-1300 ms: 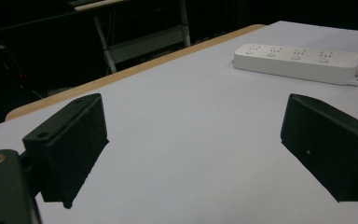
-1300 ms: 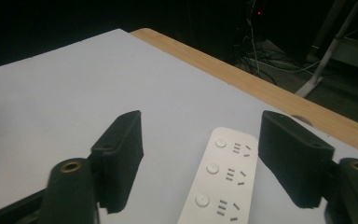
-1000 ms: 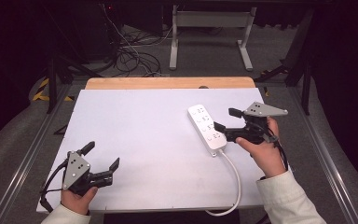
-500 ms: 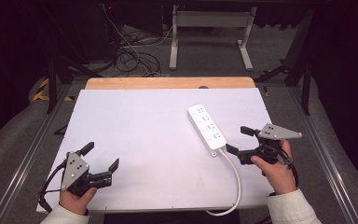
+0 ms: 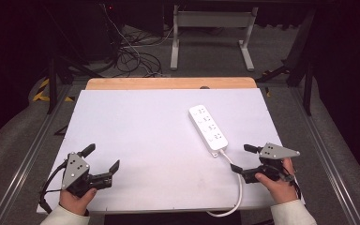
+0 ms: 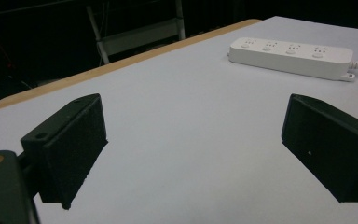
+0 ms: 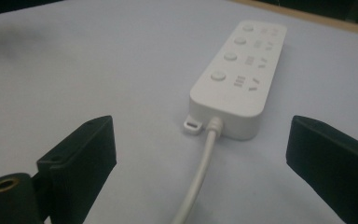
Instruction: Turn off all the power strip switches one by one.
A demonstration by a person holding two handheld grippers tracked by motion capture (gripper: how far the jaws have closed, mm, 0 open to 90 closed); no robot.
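Note:
A white power strip (image 5: 208,129) lies flat on the white table top (image 5: 145,131), right of centre, with its white cable (image 5: 236,194) running off the front edge. It also appears far off in the left gripper view (image 6: 291,57) and close ahead in the right gripper view (image 7: 237,74), cable (image 7: 200,172) toward the camera. My right gripper (image 5: 243,158) stands open just short of the strip's cable end, holding nothing. My left gripper (image 5: 102,158) rests open near the front left corner, with bare table between its jaws.
A wooden strip (image 5: 168,83) edges the table's far side. Beyond it stand a grey metal frame (image 5: 211,33) and loose cables (image 5: 131,56) on the floor. Metal rails (image 5: 323,154) run along both sides of the table.
My right gripper has drawn back from the power strip toward the front right of the table, letting go of it. The strip stays put. The left gripper has not moved.

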